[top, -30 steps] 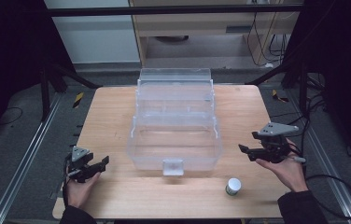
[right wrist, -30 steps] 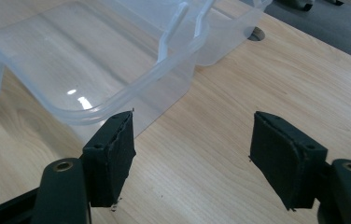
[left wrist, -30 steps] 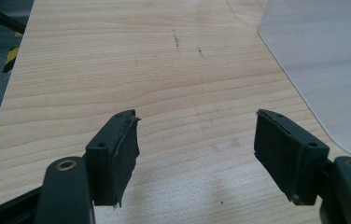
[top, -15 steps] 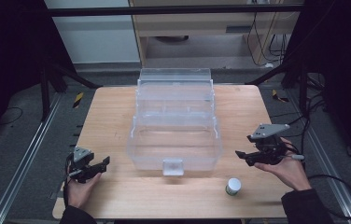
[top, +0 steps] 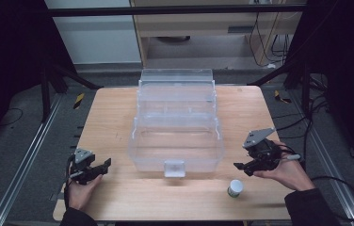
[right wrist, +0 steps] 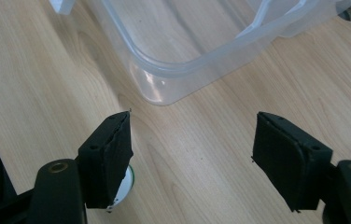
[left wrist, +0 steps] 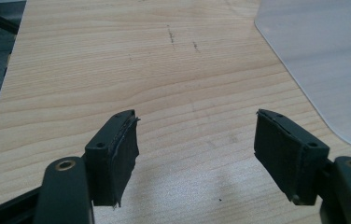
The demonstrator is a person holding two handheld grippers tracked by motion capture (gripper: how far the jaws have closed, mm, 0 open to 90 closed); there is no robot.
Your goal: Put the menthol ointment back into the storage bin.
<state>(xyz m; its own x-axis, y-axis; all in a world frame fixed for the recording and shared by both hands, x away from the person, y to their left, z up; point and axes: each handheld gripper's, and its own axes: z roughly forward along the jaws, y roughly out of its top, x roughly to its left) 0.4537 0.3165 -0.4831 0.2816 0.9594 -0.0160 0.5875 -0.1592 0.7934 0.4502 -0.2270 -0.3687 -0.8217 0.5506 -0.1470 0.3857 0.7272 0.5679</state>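
A clear plastic storage box point(top: 177, 141) stands in the middle of the wooden table point(top: 114, 113), its lid tilted up at the back. A small white jar with a green band point(top: 235, 188) stands near the front edge, right of the box. My right gripper point(top: 241, 167) hovers just above and right of the jar, pointing left. Its jaws have just been opening and hold nothing. In the right gripper view the gripper point(right wrist: 192, 116) faces the box corner point(right wrist: 164, 88), and the jar point(right wrist: 124, 185) peeks out behind one jaw. My left gripper point(top: 104, 165) rests open at the front left; the left gripper view shows this gripper point(left wrist: 194, 114) empty over bare wood.
The box's latch tab point(top: 174, 168) faces the front edge. A rounded clear plastic edge point(left wrist: 323, 60) lies at the upper right of the left gripper view. Metal frame rails point(top: 20, 174) run along both sides of the table. Cables point(top: 340, 188) trail on the floor at the right.
My right gripper has moved toward the front edge and a little left, closer to the jar. The left gripper has stayed where it was.
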